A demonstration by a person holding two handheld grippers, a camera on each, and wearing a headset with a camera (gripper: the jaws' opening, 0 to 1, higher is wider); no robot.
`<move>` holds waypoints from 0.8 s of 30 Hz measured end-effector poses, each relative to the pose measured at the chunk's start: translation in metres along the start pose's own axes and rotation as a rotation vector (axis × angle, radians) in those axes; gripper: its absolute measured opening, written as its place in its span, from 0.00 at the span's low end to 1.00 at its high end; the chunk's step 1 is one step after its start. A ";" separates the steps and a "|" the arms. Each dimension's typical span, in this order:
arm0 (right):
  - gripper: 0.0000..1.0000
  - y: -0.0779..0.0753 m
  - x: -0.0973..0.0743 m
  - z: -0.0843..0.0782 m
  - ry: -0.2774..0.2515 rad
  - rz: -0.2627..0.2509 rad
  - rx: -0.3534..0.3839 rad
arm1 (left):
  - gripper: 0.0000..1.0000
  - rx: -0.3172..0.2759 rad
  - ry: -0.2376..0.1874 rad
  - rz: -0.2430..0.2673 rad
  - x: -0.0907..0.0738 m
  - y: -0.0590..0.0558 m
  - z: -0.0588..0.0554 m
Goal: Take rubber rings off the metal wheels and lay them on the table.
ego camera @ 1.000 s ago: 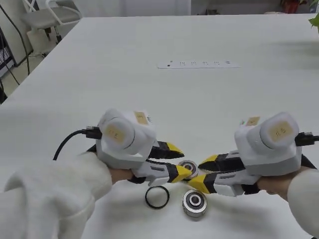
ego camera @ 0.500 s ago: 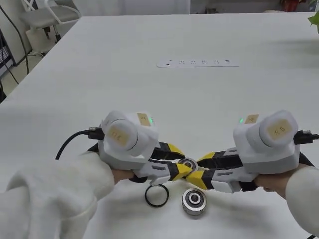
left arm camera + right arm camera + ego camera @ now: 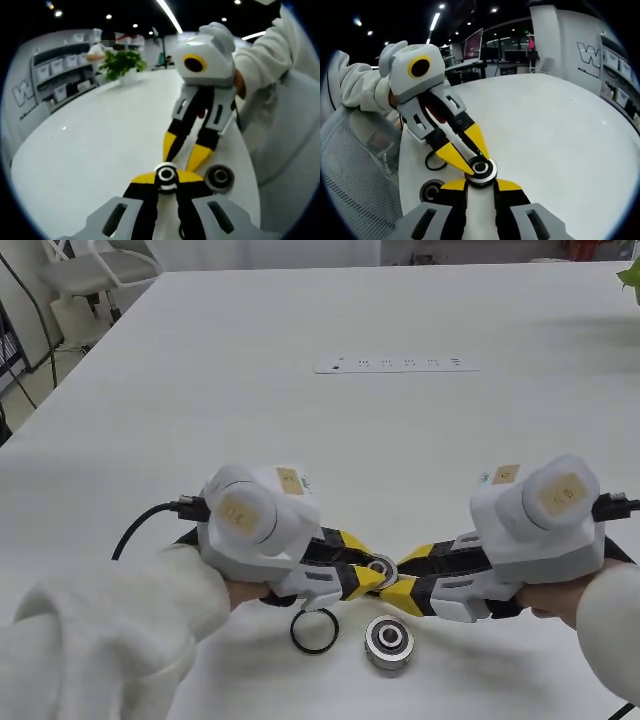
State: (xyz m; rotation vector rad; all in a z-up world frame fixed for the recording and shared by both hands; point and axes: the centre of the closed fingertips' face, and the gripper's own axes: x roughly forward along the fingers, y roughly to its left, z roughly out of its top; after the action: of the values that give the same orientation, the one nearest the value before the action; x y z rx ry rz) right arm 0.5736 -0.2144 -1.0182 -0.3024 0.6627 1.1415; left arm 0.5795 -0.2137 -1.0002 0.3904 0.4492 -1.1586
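Clamping the small silver metal wheel [image 3: 379, 567] from nine o'clock, the left gripper [image 3: 362, 562] braces it, likely so the right gripper [image 3: 403, 575], jaws narrowed onto its three-o'clock rim, can peel its rubber; one loose black rubber ring [image 3: 314, 631] lies at seven o'clock.

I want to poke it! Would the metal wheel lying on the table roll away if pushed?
Probably not: the metal wheel lies flat on the table, so a push would likely slide it. It looks like thick metal, so probably heavy for its size.

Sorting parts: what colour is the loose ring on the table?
Black, the ring; clearest in head view.
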 end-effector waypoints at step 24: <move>0.00 -0.008 -0.005 -0.006 0.051 -0.044 0.013 | 0.13 -0.018 -0.002 0.004 0.000 0.001 -0.001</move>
State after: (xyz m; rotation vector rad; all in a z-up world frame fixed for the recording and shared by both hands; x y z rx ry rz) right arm 0.5781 -0.2246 -1.0201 -0.3348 0.7053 1.0904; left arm 0.5802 -0.2127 -1.0013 0.3744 0.4567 -1.1506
